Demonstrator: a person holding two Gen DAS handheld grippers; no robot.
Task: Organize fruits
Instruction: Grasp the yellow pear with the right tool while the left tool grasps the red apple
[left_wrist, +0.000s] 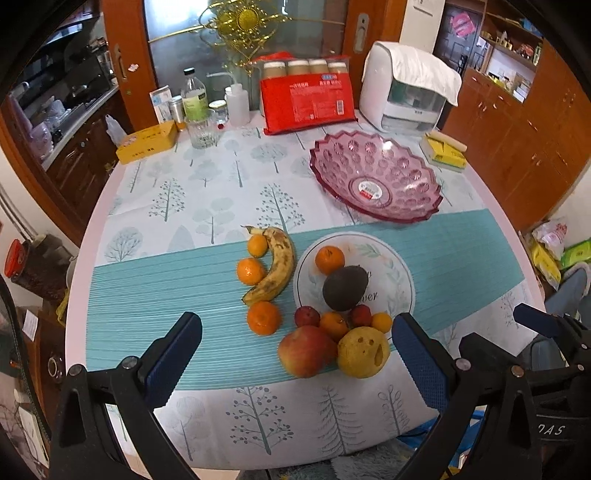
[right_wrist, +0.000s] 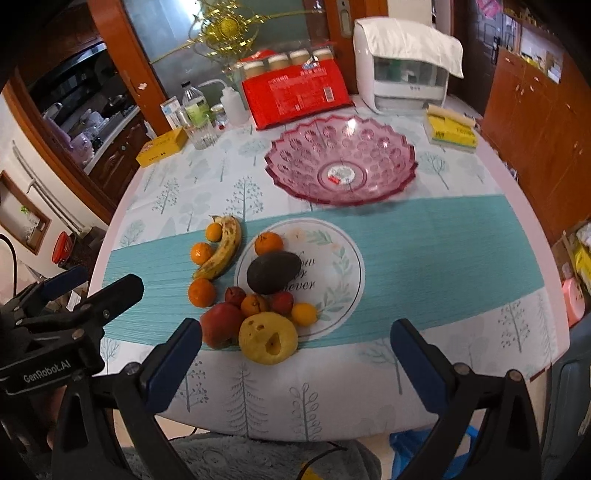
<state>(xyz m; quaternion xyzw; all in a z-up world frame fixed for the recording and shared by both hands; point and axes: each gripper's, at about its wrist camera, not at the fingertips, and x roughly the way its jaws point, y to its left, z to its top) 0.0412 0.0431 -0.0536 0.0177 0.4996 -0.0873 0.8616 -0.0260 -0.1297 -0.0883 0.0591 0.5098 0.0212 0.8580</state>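
We have 2 fisheye wrist views, both looking forward and down over the near table edge (left_wrist: 110, 206). Both share the fruit pile at centre frame and the pink bowl (left_wrist: 376, 177) above it; the right view sits further right.

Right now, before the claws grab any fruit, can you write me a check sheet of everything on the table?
Surface: round table, tree-print cloth, teal mat.
Job's things: pink bowl empty; banana, avocado, apple, yellow fruit, oranges and small red fruits clustered on and beside the round printed mat.
Clutter: red package, bottles, glass, yellow box, white appliance, sponge pack.
Claws: left claw open; right claw open; both empty.
Cables: nothing seen on the table.
Surroundings: wooden cabinets, kitchen doorway.
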